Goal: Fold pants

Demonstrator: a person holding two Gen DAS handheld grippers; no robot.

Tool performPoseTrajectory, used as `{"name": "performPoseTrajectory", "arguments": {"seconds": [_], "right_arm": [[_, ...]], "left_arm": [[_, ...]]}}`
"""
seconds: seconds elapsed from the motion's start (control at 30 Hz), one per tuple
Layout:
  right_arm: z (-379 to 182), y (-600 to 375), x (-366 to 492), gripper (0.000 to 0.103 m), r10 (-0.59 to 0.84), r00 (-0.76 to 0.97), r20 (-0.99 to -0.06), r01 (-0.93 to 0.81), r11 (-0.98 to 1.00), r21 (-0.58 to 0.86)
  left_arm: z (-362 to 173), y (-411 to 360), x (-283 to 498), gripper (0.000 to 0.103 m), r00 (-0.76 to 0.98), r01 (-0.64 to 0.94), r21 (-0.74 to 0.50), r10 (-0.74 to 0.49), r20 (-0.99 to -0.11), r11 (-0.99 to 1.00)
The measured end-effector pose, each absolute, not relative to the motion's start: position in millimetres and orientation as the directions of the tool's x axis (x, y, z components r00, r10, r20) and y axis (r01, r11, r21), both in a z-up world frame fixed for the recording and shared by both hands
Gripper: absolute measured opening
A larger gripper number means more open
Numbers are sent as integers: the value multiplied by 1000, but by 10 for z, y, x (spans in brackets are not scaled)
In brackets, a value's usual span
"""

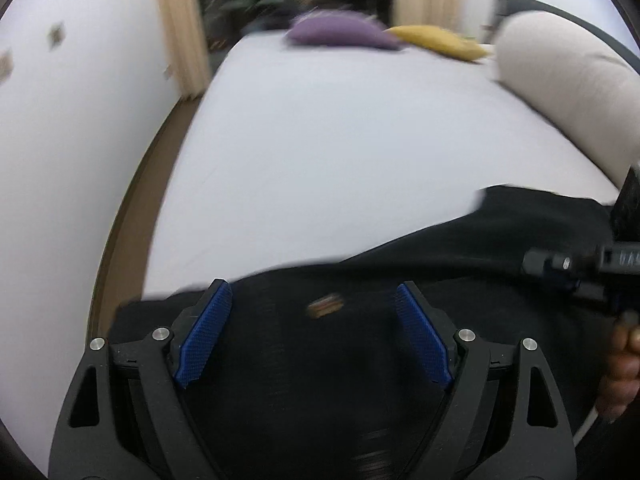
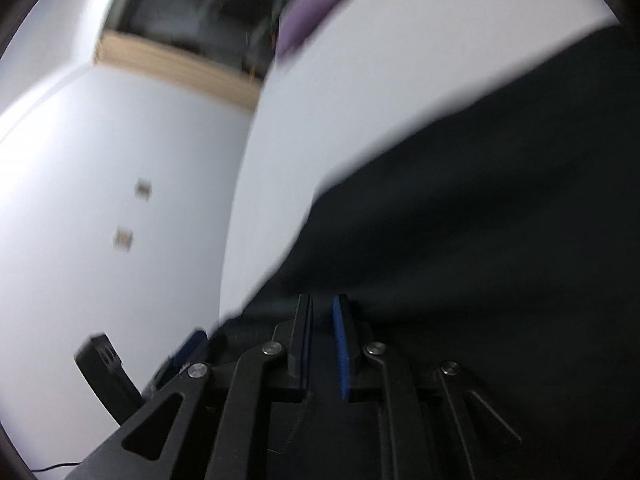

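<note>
Black pants (image 1: 400,264) lie across the near part of a white bed (image 1: 320,140). A small brownish label (image 1: 325,305) shows on the cloth. My left gripper (image 1: 314,300) is open, its blue pads spread over the pants near their left end. My right gripper (image 2: 322,308) has its jaws close together with a narrow gap, and black cloth of the pants (image 2: 480,220) lies between and around them. The right gripper also shows at the right edge of the left wrist view (image 1: 580,268), held by a hand (image 1: 620,364).
A purple cushion (image 1: 340,34) and a yellow cushion (image 1: 440,42) lie at the far end of the bed. A beige bolster pillow (image 1: 568,88) lies along its right side. A white wall (image 1: 80,140) runs on the left, with beige curtains (image 1: 180,28) and a dark window behind.
</note>
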State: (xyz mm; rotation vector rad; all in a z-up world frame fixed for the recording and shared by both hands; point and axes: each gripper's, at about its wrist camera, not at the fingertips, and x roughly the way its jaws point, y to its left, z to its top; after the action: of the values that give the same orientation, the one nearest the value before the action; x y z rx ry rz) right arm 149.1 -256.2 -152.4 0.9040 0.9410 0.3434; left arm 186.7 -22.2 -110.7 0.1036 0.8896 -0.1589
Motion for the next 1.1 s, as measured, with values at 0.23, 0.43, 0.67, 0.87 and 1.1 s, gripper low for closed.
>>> {"name": "performPoseTrajectory", "arguments": {"seconds": [0.23, 0.43, 0.67, 0.87, 1.1], "right_arm": [[-1664, -3320, 1630, 0, 462, 719, -519, 221, 557, 801], [-1651, -4493, 1241, 0, 165, 809, -564, 422, 505, 753], [-1278, -5426, 130, 13, -56, 811, -582, 553, 398, 732], [-1159, -4430, 282, 43, 283, 836, -470, 271, 532, 802], [-1676, -5378, -154, 0, 167, 845, -508, 412, 402, 818]], "left_arm": [[-1302, -167, 2021, 87, 617, 189, 8, -113, -779, 982], [-1372, -65, 2174, 88, 599, 194, -54, -162, -785, 980], [-1257, -150, 2156, 86, 612, 172, 11, -98, -785, 985], [-1054, -901, 1881, 85, 565, 334, -109, -291, -772, 936], [-1512, -1354, 1656, 86, 504, 439, -10, -255, -825, 899]]}}
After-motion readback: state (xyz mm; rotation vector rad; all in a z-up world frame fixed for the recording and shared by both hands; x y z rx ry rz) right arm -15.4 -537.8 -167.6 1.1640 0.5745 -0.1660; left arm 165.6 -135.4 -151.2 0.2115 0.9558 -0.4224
